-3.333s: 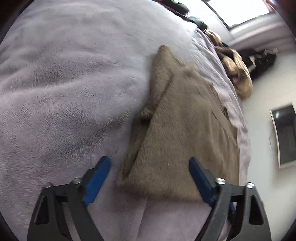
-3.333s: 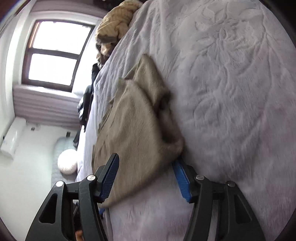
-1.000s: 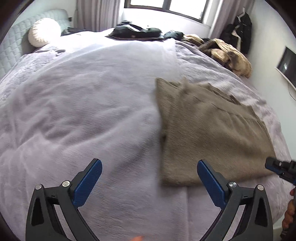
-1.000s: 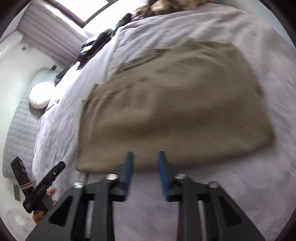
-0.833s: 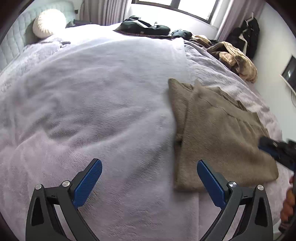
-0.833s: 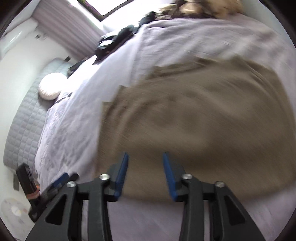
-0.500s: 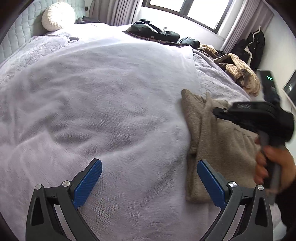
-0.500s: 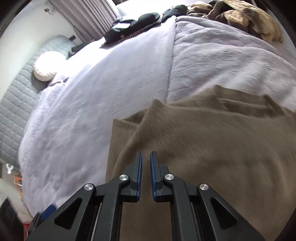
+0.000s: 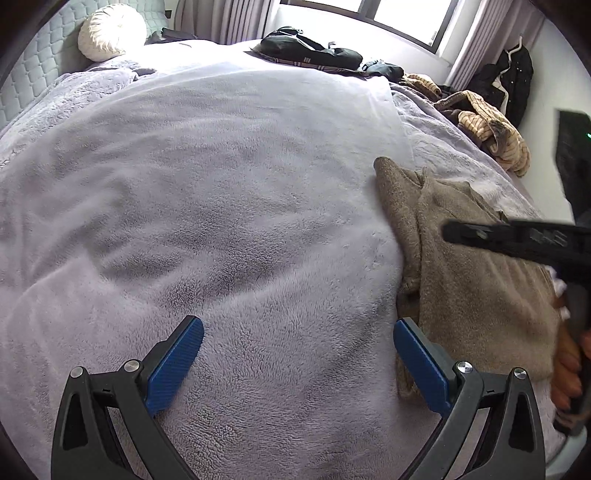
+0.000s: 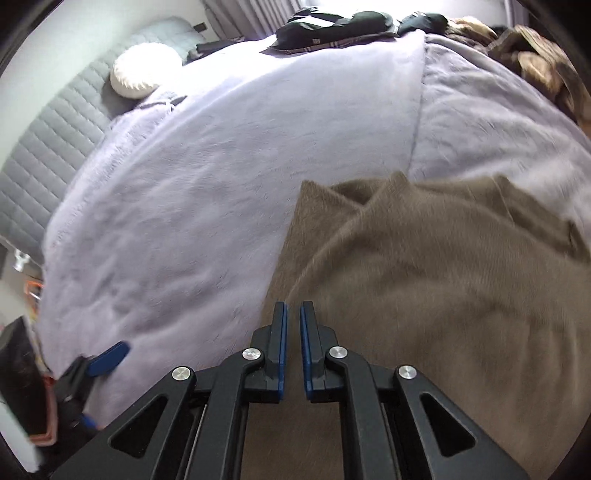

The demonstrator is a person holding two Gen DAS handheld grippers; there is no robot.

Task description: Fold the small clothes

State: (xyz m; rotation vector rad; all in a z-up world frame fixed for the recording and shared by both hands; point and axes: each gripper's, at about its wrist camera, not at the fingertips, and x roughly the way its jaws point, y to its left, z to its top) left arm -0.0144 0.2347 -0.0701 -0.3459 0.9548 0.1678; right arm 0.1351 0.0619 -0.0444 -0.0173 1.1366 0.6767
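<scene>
A folded brown knit garment [image 9: 469, 266] lies flat on the lilac fleece blanket [image 9: 221, 206] at the right. My left gripper [image 9: 295, 354] is open and empty over bare blanket, its right finger at the garment's near left edge. My right gripper [image 10: 291, 325] is shut with nothing between the pads, hovering over the garment [image 10: 443, 280] near its left edge. It also shows as a dark bar in the left wrist view [image 9: 517, 240]. The left gripper's blue pad shows in the right wrist view [image 10: 109, 358].
A tan striped garment [image 9: 491, 129] and dark clothes [image 9: 310, 51] lie at the bed's far side under the window. A round white cushion [image 9: 110, 33] rests against the quilted headboard. A dark coat [image 9: 513, 81] hangs at the right wall.
My right gripper closed and swung over the garment from its near edge toward its left side. My left gripper drew back left off the garment, staying open. The garment now lies flat.
</scene>
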